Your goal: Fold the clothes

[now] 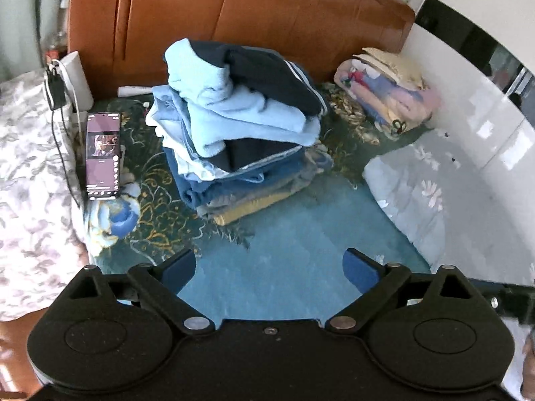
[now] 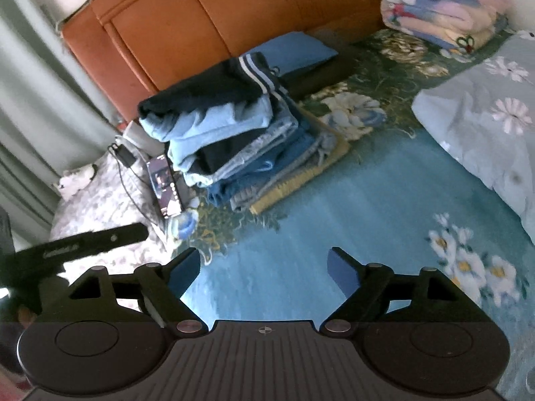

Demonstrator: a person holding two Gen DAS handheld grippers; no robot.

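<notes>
Clothes stack (image 1: 240, 127) on bed; both tools (image 1: 270, 269) (image 2: 264, 272) spread, empty; blue pillow (image 2: 294, 51) only in R view.

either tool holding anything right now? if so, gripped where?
Nothing held. Left tool and right tool are both open over bare bedspread; the pile of folded clothes sits untouched.

Both wrist cameras look forward and steeply down along their fingers at the bed (image 1: 284, 284), from near its surface. The left view faces the clothes pile (image 1: 240, 127) head-on; the right view sees it (image 2: 234, 133) from further right. Both share the pile, headboard (image 1: 267, 10), phone (image 1: 103, 155) and quilt (image 2: 481, 127).
</notes>
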